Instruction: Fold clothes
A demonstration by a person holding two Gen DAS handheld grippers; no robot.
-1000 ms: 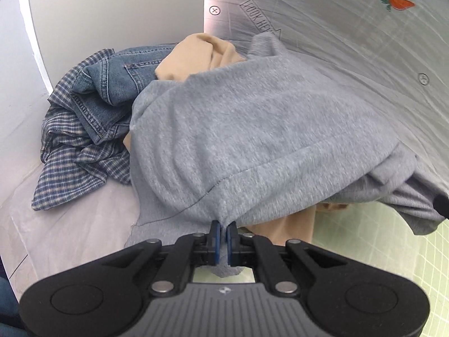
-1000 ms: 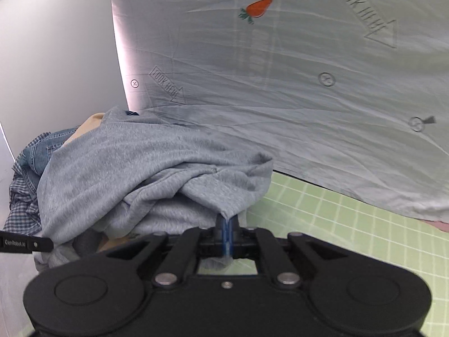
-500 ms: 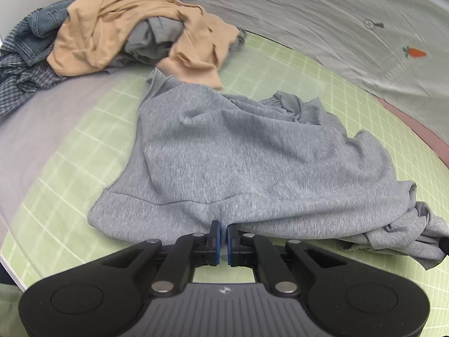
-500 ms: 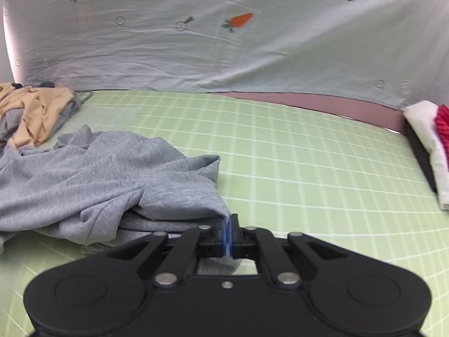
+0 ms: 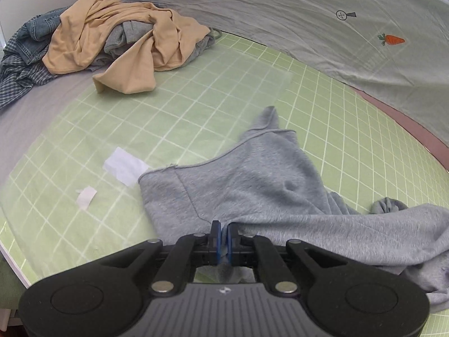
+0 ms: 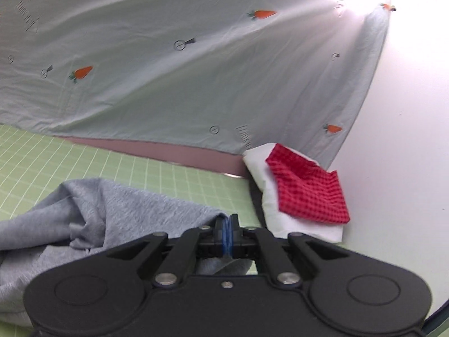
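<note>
The left gripper (image 5: 223, 237) had its jaws clamped on an edge of the grey sweatshirt (image 5: 261, 185), a bit of grey cloth showing between the blue pads. The right gripper (image 6: 228, 231) had its jaws pressed together on another edge of the same garment (image 6: 118, 207), with cloth bunched just behind them.

The sweatshirt lay partly spread on the green mat (image 5: 196, 106), which covered the desk. In the left wrist view one flat panel with a seam ran out ahead of the jaws, a narrow point of fabric reached farther up the mat, and the rest trailed off to the right in loose folds. In the right wrist view it was rumpled at the left, folds rising off the mat (image 6: 157, 171).

Two white paper scraps (image 5: 123, 165) rested on the mat left of the sweatshirt, the larger one just beside its corner. Well apart, at the far left corner, sat a pile: a tan shirt (image 5: 123, 36) draped over grey cloth, with jeans (image 5: 36, 28) and a plaid shirt (image 5: 16, 75) behind and beside it.

A pale sheet (image 6: 168, 84) printed with carrots hung behind the desk. At the right end, a red checked cloth (image 6: 306, 188) lay folded on a white cloth (image 6: 261, 165).
</note>
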